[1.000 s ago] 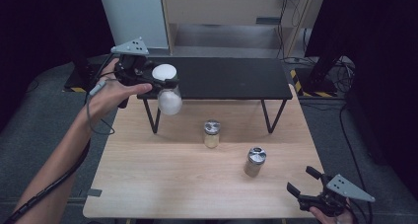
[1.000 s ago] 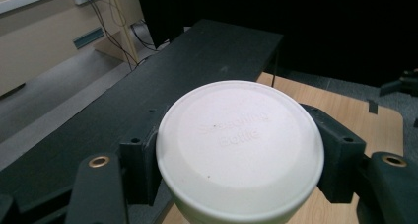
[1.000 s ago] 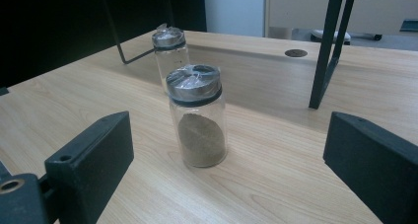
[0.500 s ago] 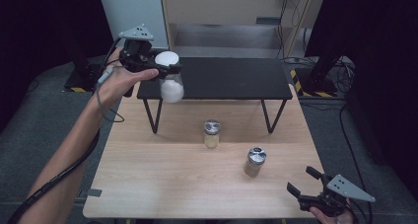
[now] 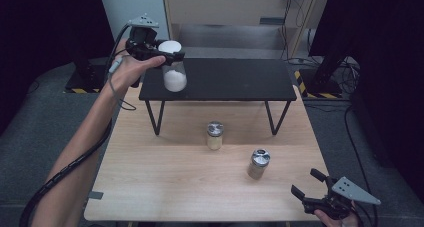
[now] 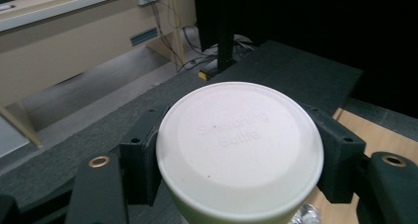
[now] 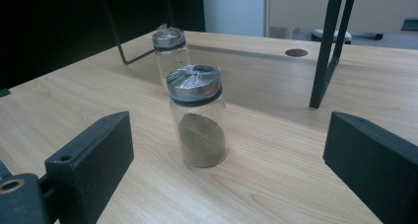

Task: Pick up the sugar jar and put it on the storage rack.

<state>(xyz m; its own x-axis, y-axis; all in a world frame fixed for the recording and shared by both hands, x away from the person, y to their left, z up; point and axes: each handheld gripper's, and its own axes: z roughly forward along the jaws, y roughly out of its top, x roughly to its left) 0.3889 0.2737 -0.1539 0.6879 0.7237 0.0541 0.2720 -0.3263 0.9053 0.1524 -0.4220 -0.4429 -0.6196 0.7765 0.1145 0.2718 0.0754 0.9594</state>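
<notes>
Pale wood is running bare along the near edge of the table [image 5: 150, 187], and the right gripper [image 5: 311, 188] is hanging just past its near right corner with its jaws spread wide and nothing between them. In the right gripper view those jaws are framing a glass spice jar [image 7: 197, 118] with a silver cap and brown powder in its lower part, standing upright on the wood with open board all around it. Well clear of it, farther in, a second capped jar [image 7: 169, 51] is standing upright near the foot of the black shelf's leg [image 7: 325, 46]. From above, the two jars are sitting apart from each other, the second one just in front of the low black shelf [image 5: 235, 79] that is spanning the far half of the table; the shelf top is lying open to the right.

At the shelf's far left corner the left gripper [image 5: 167, 54] is pinching a clear seasoning bottle [image 5: 174, 72] just below its white lid [image 6: 240, 147], jaws pressing on either side. The bottle is hanging upright in the air over the shelf's left front edge, white grains filling its lower part. Faint raised lettering is showing on the round lid.
</notes>
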